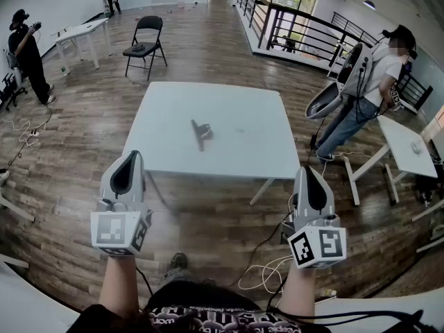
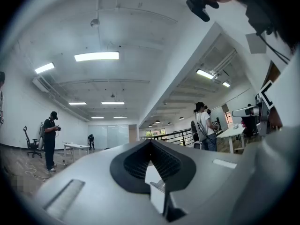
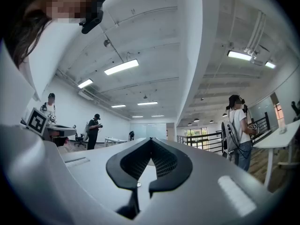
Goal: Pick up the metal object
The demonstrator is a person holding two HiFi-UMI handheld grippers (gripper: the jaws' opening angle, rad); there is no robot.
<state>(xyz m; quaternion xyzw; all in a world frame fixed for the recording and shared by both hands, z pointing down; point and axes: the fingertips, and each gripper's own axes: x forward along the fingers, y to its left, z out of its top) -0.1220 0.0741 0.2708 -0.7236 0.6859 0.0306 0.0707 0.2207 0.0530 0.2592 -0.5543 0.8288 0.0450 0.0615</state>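
The metal object (image 1: 201, 134), dark and T-shaped, lies near the middle of the white square table (image 1: 166, 158). My left gripper (image 1: 132, 155) hangs over the floor just short of the table's near left edge, its jaws shut on nothing. My right gripper (image 1: 306, 170) hovers off the table's near right corner, also shut and empty. In the left gripper view the left gripper (image 2: 150, 141) shows its black pads meeting at the tip. The right gripper (image 3: 151, 138) looks the same in its own view. Neither gripper view shows the metal object.
A black folding chair (image 1: 146, 44) stands beyond the table. A person (image 1: 361, 92) with a backpack rig stands at the right beside another white table (image 1: 406, 144). Another person (image 1: 28, 54) is at far left. Cables (image 1: 260, 272) lie on the wooden floor near my feet.
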